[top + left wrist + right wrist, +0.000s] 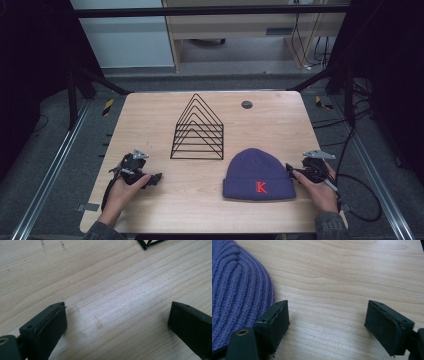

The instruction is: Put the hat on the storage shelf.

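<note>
Right gripper (291,170): jaws wide, empty, lower right, just beside beanie (258,175). Beanie: soft, light knit; best pinched at folded cuff.

Purple ribbed-knit beanie (258,174) with a red letter K on its folded cuff, lying flat on the right near part of my tabletop (165,200), crown pointing away from me, cuff toward me, close to my right-hand side
</note>
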`<action>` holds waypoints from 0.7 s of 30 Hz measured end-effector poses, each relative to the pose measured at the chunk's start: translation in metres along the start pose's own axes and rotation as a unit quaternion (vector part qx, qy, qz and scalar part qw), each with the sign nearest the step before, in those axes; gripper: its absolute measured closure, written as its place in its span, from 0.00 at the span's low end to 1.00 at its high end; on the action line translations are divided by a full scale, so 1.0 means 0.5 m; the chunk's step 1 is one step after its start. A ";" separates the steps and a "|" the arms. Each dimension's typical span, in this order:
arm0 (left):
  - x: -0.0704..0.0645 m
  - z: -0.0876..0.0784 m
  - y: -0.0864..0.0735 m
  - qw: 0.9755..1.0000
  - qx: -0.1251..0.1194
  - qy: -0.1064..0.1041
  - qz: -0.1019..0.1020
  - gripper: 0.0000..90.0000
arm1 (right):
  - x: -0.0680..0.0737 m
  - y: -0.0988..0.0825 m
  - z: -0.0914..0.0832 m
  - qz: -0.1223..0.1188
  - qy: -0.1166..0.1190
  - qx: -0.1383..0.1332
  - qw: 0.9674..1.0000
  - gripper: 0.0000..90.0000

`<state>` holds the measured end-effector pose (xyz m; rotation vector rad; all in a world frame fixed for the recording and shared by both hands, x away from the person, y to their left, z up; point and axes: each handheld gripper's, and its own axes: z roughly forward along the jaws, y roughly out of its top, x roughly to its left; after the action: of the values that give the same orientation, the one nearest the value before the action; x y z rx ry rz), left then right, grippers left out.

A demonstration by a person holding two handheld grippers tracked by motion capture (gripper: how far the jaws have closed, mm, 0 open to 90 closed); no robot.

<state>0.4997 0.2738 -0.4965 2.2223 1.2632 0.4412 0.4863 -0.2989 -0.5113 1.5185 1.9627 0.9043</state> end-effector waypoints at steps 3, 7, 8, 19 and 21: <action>-0.001 0.001 -0.001 1.000 -0.001 0.002 0.001 0.00 | 0.003 0.000 0.002 -0.003 -0.002 0.003 1.000 0.17; -0.005 0.002 -0.001 1.000 -0.001 0.002 0.000 0.00 | 0.007 0.004 0.006 0.018 -0.022 0.006 1.000 0.14; -0.006 0.002 -0.001 1.000 -0.002 0.001 0.000 0.00 | 0.008 0.006 0.008 0.022 -0.024 0.007 0.999 0.13; -0.012 0.001 -0.009 1.000 -0.016 0.007 -0.006 0.00 | 0.016 0.059 -0.050 0.033 -0.039 -0.056 0.997 0.17; -0.013 0.000 -0.009 1.000 -0.014 0.006 -0.006 0.00 | 0.034 0.077 -0.062 0.012 -0.025 -0.053 0.998 0.22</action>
<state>0.4935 0.2699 -0.4994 2.1910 1.2677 0.4658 0.4840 -0.2826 -0.4617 1.4938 1.8356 0.9554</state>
